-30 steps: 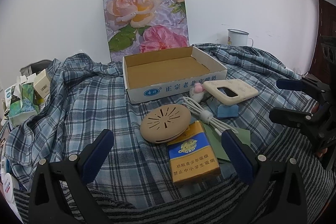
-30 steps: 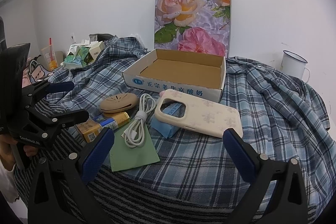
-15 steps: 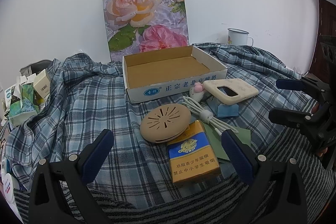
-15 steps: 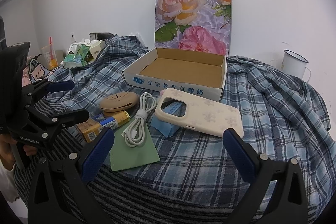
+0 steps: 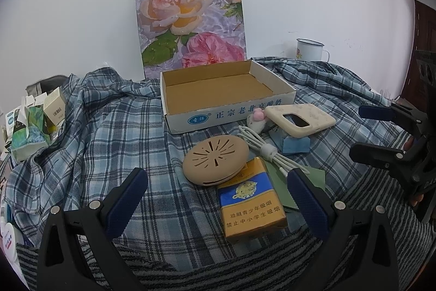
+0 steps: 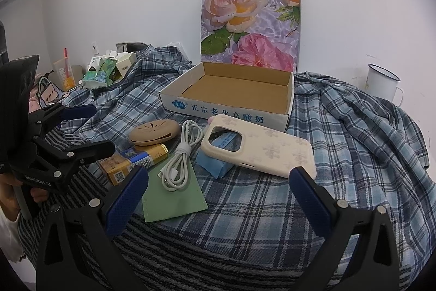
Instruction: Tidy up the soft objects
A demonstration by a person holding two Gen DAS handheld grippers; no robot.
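A blue checked cloth [image 5: 114, 138] covers the bed, and all the things lie on it. Near the middle, toward the back edge by the wall, sits an open cardboard box [image 5: 226, 105] with nothing inside. A flower picture [image 5: 190, 26] stands behind it against the wall. Just in front of the box lies a cream phone case [image 6: 259, 146], and one end of it rests on a small blue pack [image 6: 218, 162]. A little pink toy [image 5: 257, 119] peeks out between the case and the box. Beside the case lies a coiled white cable [image 6: 181, 154], partly on a flat green sheet [image 6: 174, 198]. A round tan case [image 5: 215, 160] sits next to the cable, touching a yellow and blue carton [image 5: 250, 198] toward the front edge. A white mug [image 6: 381, 83] stands at the back right corner. A heap of small boxes [image 5: 32, 127] sits at the left edge. The left gripper [image 5: 218, 198] hangs over the front edge with its fingers spread wide and nothing between them. The right gripper [image 6: 218, 198] is spread wide too and holds nothing.
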